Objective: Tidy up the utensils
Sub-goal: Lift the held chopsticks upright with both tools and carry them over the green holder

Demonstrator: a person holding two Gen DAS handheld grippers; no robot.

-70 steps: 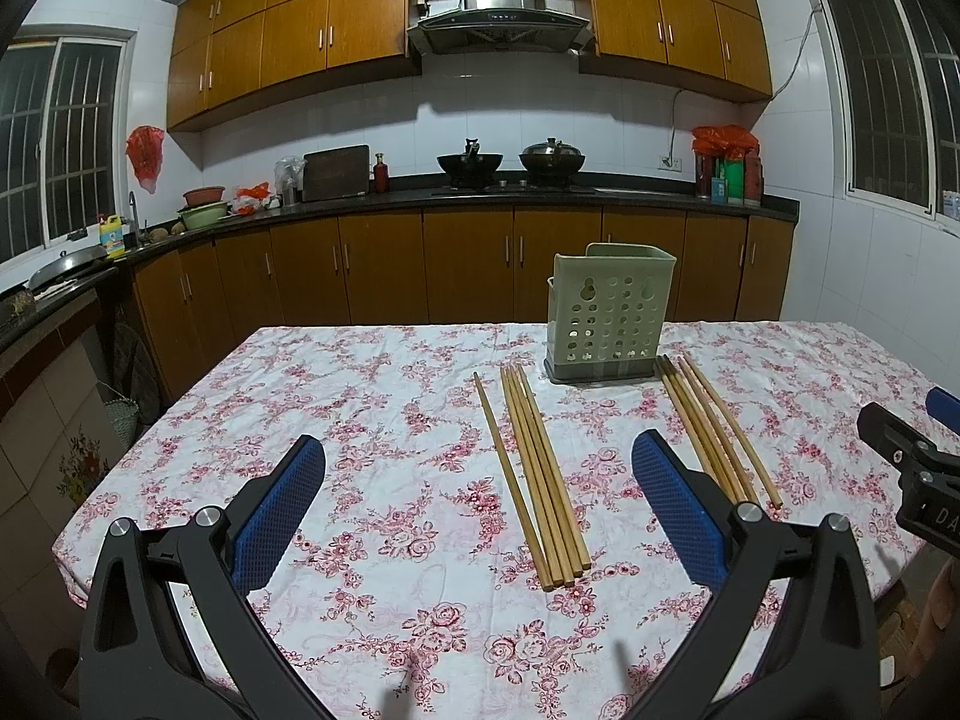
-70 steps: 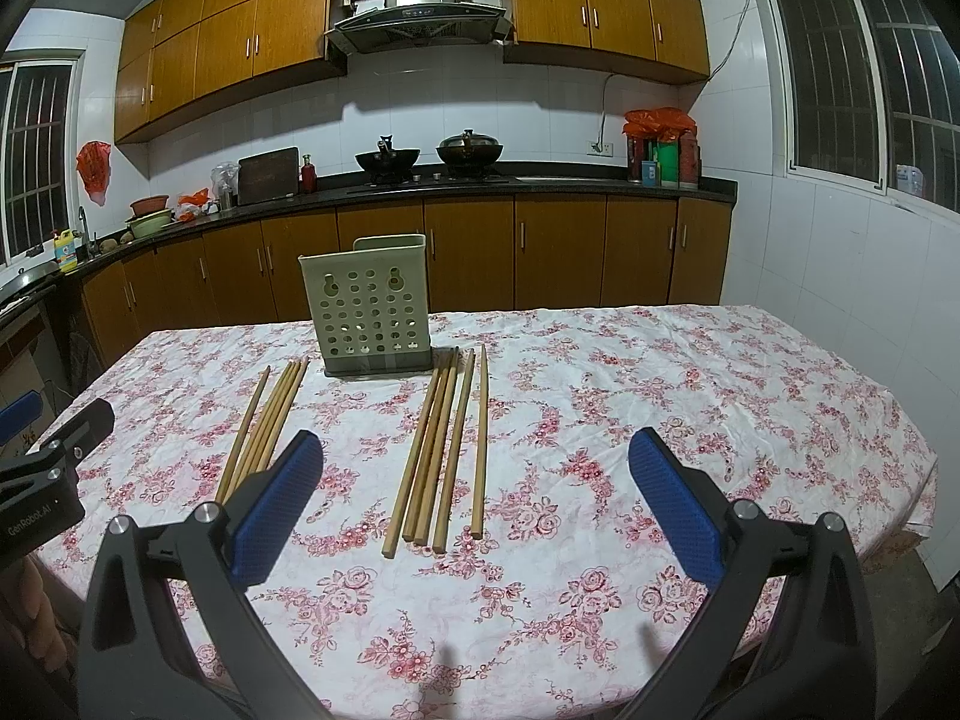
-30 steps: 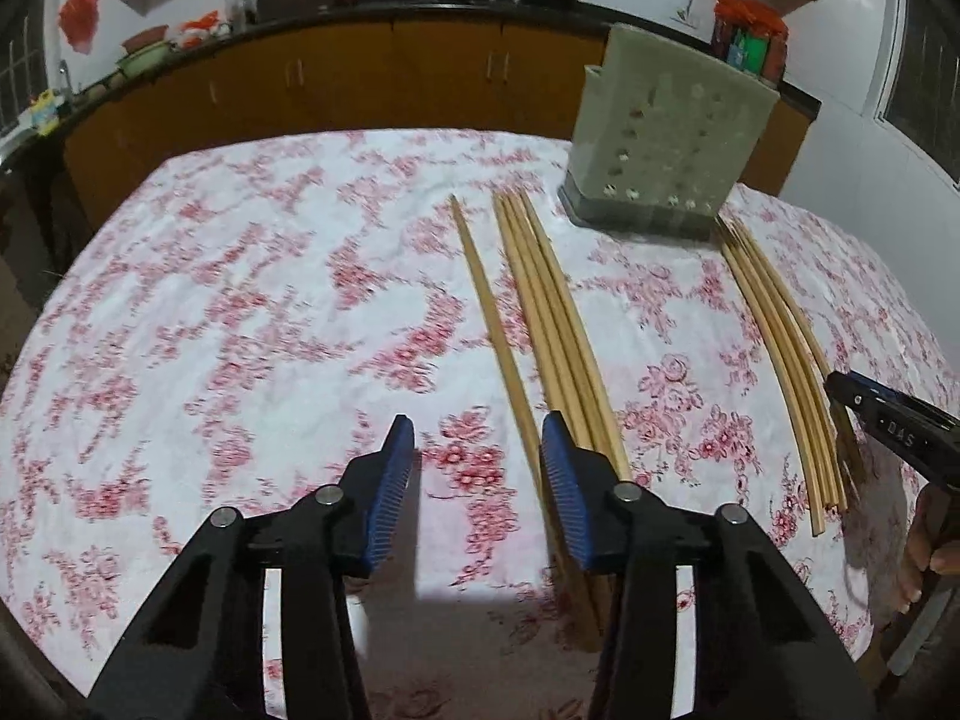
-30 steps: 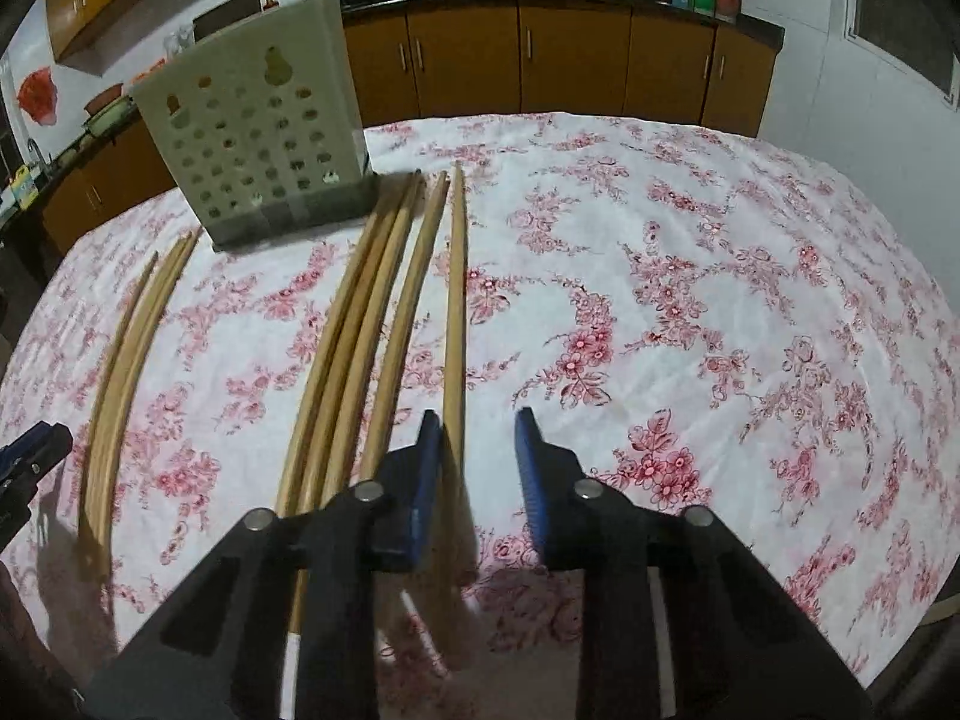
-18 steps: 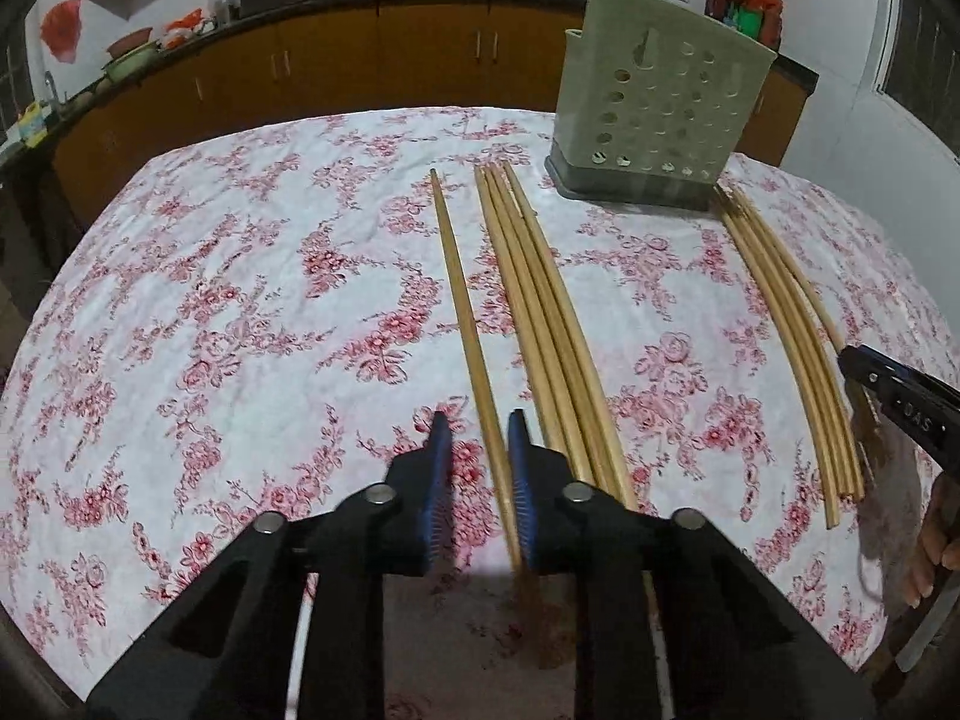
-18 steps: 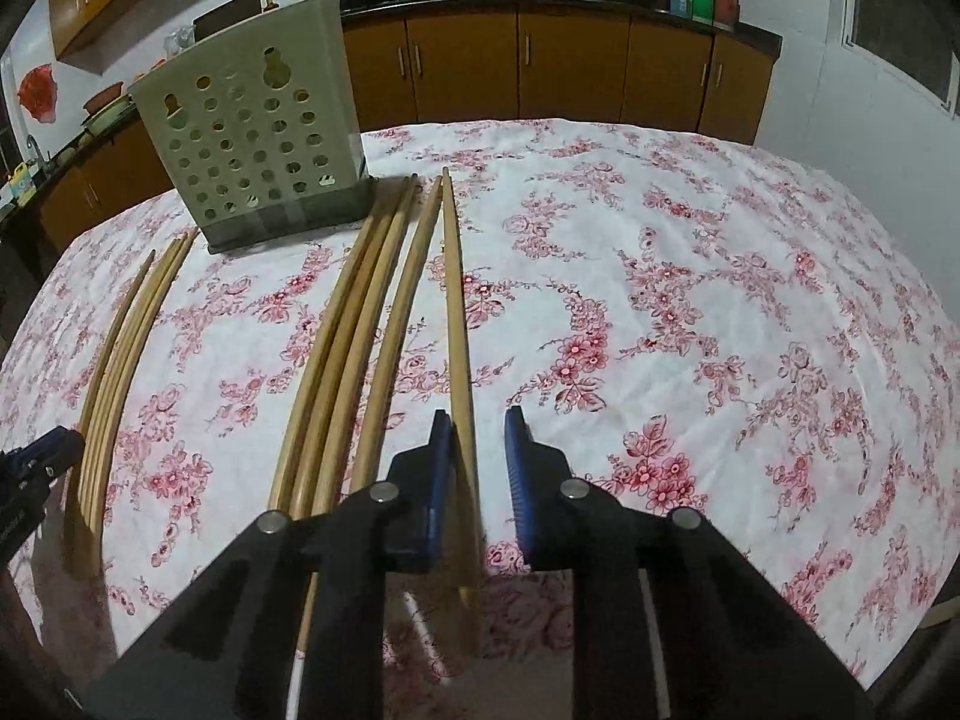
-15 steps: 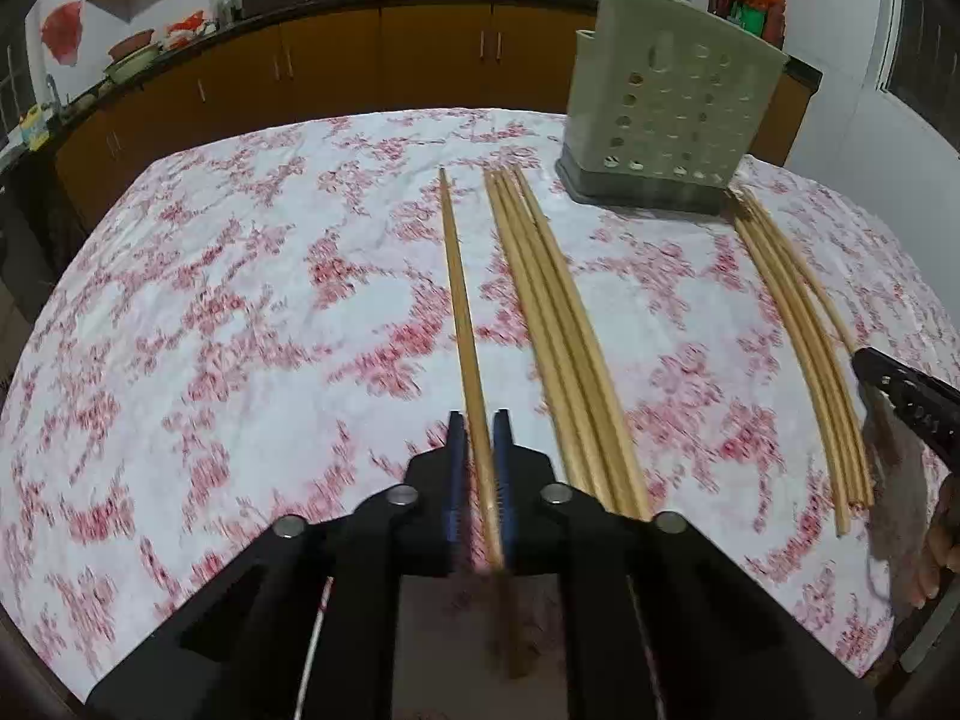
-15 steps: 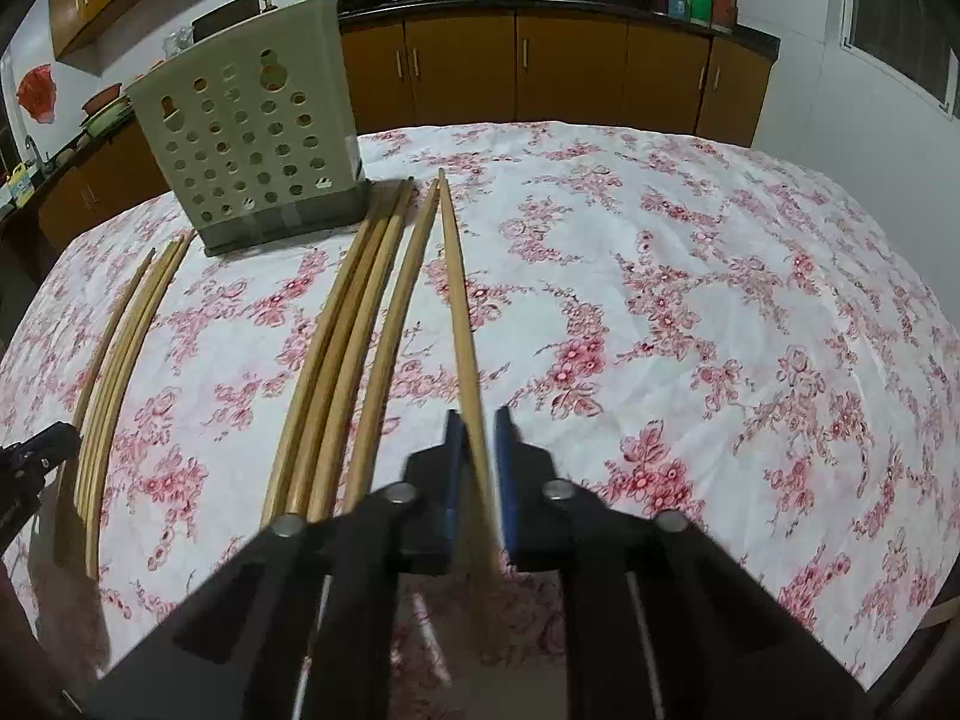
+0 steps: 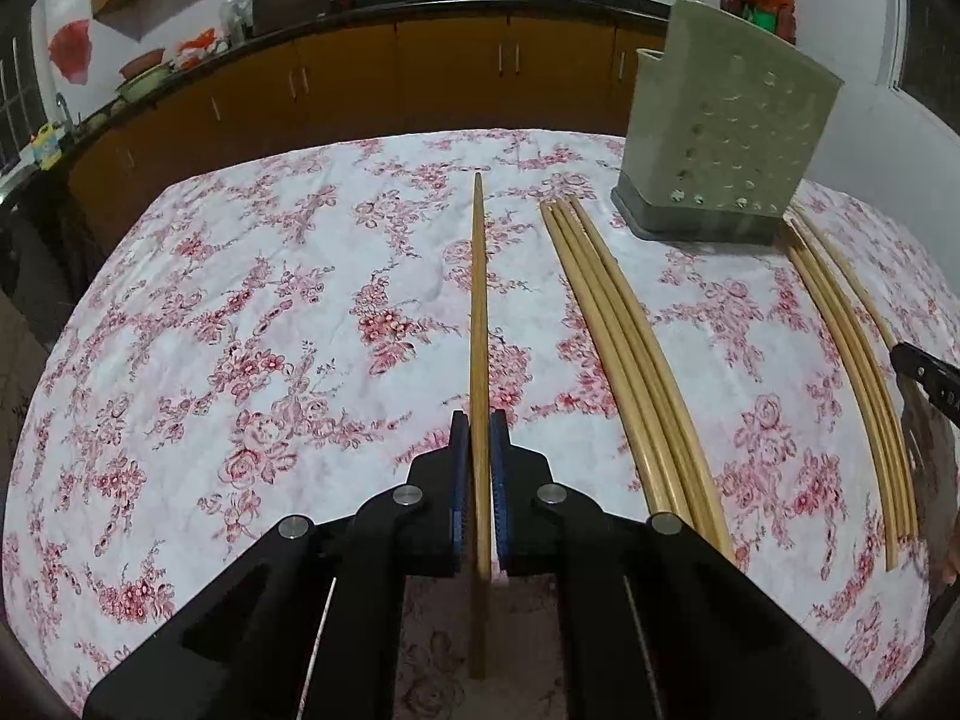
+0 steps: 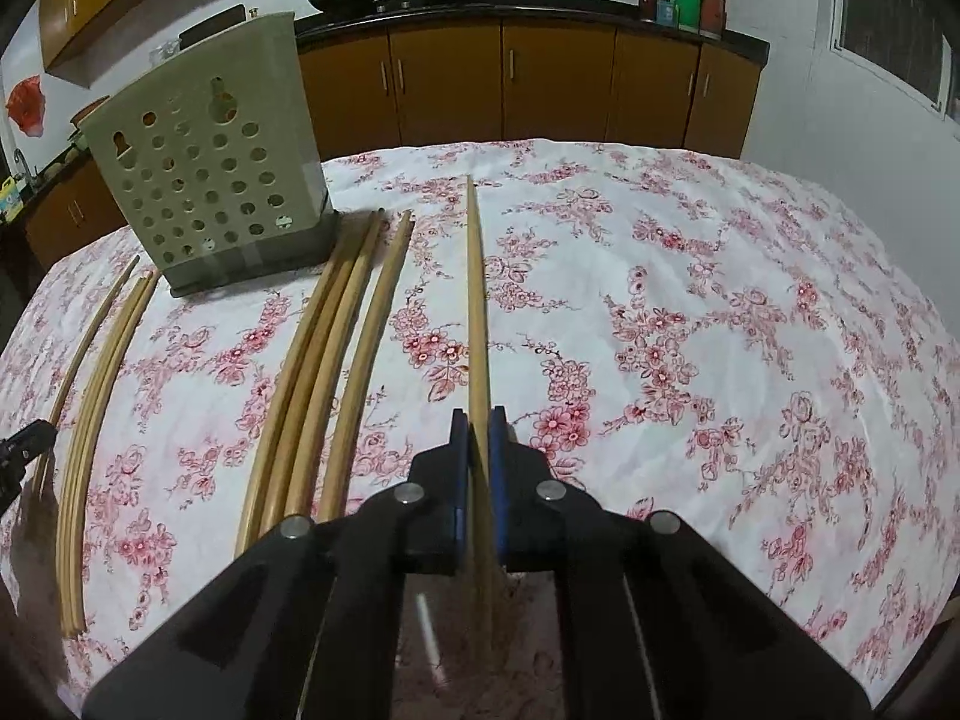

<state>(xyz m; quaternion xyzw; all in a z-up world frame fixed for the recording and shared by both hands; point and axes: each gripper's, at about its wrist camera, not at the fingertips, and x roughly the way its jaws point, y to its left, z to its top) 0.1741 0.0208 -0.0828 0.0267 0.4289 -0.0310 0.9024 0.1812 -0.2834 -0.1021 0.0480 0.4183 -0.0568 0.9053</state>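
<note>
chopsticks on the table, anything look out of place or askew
Nothing spilled or damaged. The only oddity: two single chopsticks sit apart from their bundles, one clamped in the left hand-held gripper, the other in the right hand-held gripper. The green holder stands upright.

Ten chopsticks point(image 9: 479, 300), one holder point(image 9: 723, 138)

Each claw, left point(image 9: 479, 438) and right point(image 10: 478, 438), is matt black plastic with angular, forked arms. Blue ribbed pads point(image 9: 459, 468) line the inner faces. Round silver screws point(image 9: 403, 493) sit just behind the pads on either arm.
</note>
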